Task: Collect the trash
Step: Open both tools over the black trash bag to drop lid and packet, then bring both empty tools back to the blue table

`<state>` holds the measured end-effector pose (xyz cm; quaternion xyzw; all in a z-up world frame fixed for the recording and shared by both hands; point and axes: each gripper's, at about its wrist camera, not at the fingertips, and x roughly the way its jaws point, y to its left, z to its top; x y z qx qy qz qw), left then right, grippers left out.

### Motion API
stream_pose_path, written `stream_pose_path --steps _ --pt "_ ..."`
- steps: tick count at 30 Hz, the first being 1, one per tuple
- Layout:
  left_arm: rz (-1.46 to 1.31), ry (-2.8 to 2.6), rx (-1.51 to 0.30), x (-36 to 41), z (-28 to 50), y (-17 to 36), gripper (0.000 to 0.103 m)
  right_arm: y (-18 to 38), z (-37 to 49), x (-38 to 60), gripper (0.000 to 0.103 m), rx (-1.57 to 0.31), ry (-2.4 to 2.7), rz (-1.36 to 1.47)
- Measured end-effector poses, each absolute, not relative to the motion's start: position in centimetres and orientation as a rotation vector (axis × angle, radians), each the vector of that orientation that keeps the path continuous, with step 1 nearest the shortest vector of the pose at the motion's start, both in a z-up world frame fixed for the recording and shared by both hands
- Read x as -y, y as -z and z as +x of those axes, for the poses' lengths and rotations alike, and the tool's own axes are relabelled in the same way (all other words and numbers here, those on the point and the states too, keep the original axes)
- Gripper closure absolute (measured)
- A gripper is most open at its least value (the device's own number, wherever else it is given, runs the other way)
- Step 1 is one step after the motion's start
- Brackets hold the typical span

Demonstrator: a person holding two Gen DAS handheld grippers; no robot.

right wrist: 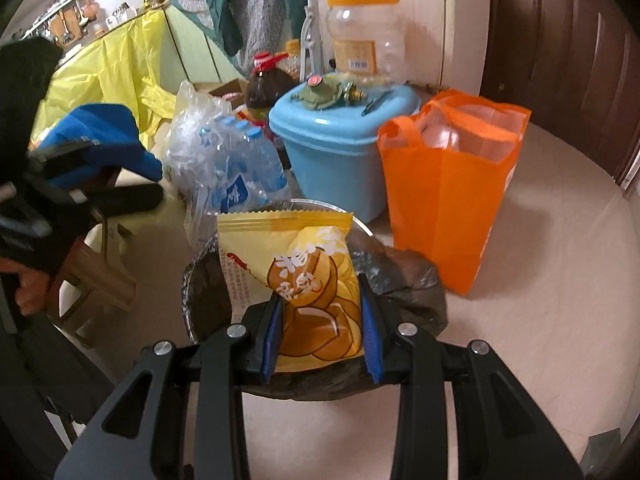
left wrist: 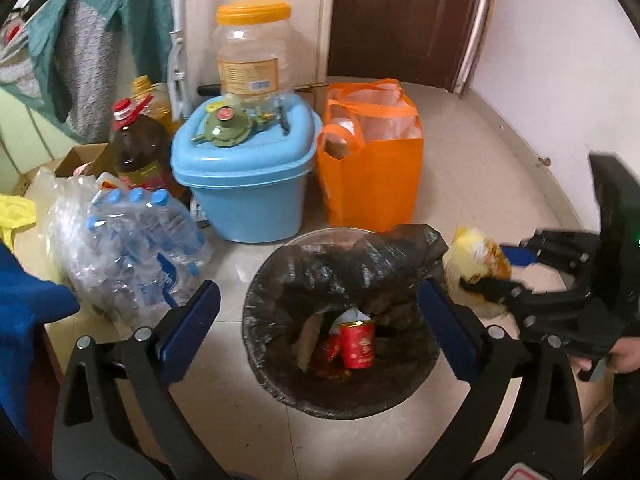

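A round trash bin (left wrist: 400,392) lined with a black bag stands on the tiled floor, with a red can (left wrist: 357,344) and other scraps at its bottom. My left gripper (left wrist: 320,316) hangs over the bin's mouth, open wide, with nothing between its blue pads. My right gripper (right wrist: 320,320) is shut on a yellow snack packet (right wrist: 304,272). In the left wrist view, the right gripper (left wrist: 496,270) holds the packet (left wrist: 474,252) just beyond the bin's right rim. In the right wrist view, the packet hides most of the bin (right wrist: 404,280).
Behind the bin stand a blue lidded bucket (left wrist: 244,184) with a clear yellow-lidded jar (left wrist: 252,52) on top, and an orange bag (left wrist: 372,168). A wrapped pack of water bottles (left wrist: 132,240) and oil bottles (left wrist: 136,144) lie left. A wooden stool (right wrist: 92,280) stands nearby.
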<state>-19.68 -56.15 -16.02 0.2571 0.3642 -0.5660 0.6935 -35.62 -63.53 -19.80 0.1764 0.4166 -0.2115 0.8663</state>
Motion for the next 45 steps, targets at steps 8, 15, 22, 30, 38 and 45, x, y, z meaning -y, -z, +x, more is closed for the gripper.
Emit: stream_pose_path --steps 8,15,22,30,38,45 --pt "0.553 1.189 -0.845 53.9 -17.8 15.0 0.008 24.5 -31.7 61.8 0.070 -0.993 0.374 0.349" --pt "0.570 1.130 -0.841 52.7 -16.9 14.8 0.008 26.0 -29.9 61.0 0.022 -1.032 0.409 0.289" --pt "0.504 1.116 -0.823 51.6 -16.0 13.2 0.008 22.5 -30.8 60.0 0.010 -0.936 0.427 0.229" --pt "0.426 1.107 -0.787 49.1 -15.1 9.3 0.008 15.9 -32.2 59.3 0.009 -0.815 0.459 0.200" --pt "0.333 0.996 -0.735 44.0 -11.8 3.1 0.008 9.9 -27.7 55.9 0.008 -0.747 0.388 0.150" --pt "0.213 0.875 -0.667 36.1 -7.5 -2.4 0.008 5.2 -21.2 51.1 0.007 -0.678 0.283 0.110"
